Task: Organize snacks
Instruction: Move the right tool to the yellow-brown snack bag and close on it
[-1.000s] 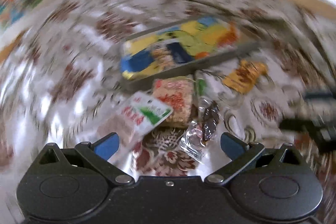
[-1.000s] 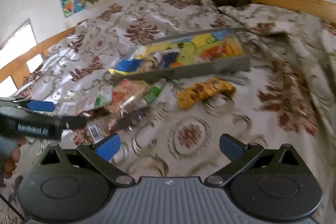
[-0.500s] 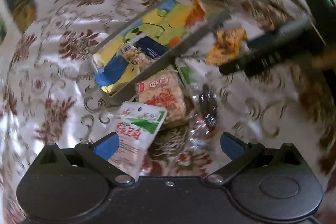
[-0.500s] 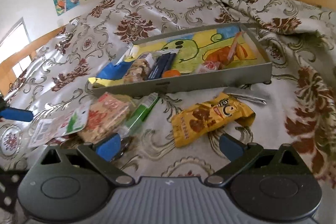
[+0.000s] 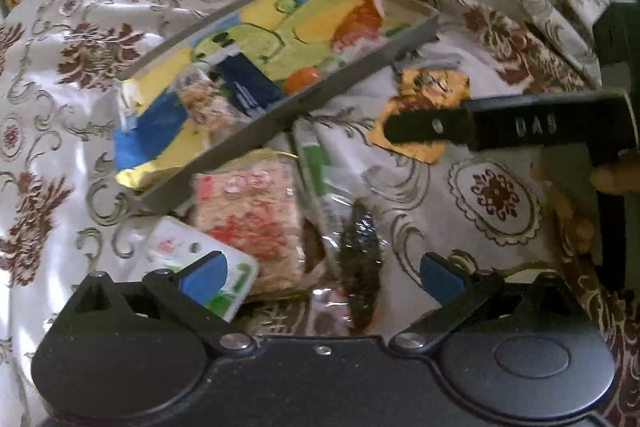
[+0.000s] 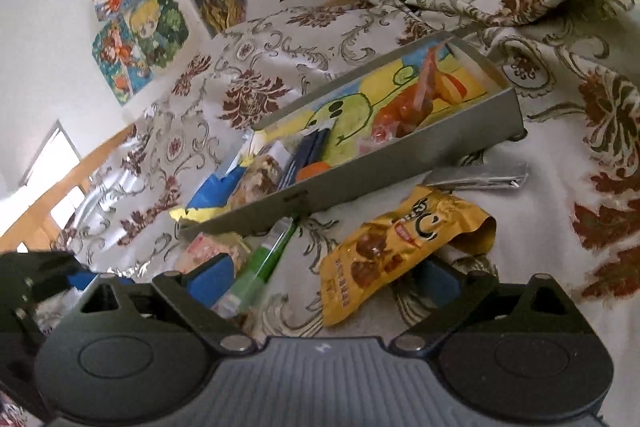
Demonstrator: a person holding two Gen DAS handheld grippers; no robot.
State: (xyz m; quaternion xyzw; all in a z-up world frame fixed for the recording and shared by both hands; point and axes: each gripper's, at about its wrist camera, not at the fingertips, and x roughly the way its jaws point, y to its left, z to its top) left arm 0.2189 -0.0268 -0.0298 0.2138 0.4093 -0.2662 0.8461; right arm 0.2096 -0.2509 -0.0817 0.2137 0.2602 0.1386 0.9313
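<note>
Right tongs spread wide over the yellow snack bag, left tongs spread over the pile beside it.

The right gripper (image 6: 320, 277) stands wide open, empty, straddling the near end of the yellow snack bag (image 6: 396, 251); the left gripper (image 5: 320, 273) is likewise open and empty above a dark clear-wrapped sweet (image 5: 360, 251), a white-green pouch (image 5: 200, 263) and a pink noodle pack (image 5: 248, 215). The bag looks light, crinkly, probably slippery and crushable, so a gentle pinch across its flat middle or sealed end seems best. It lies flat on the floral bedspread (image 6: 560, 155), just in front of the grey tray's (image 6: 400, 163) near wall, long axis running from the tongs up and rightward toward the tray's right corner.
</note>
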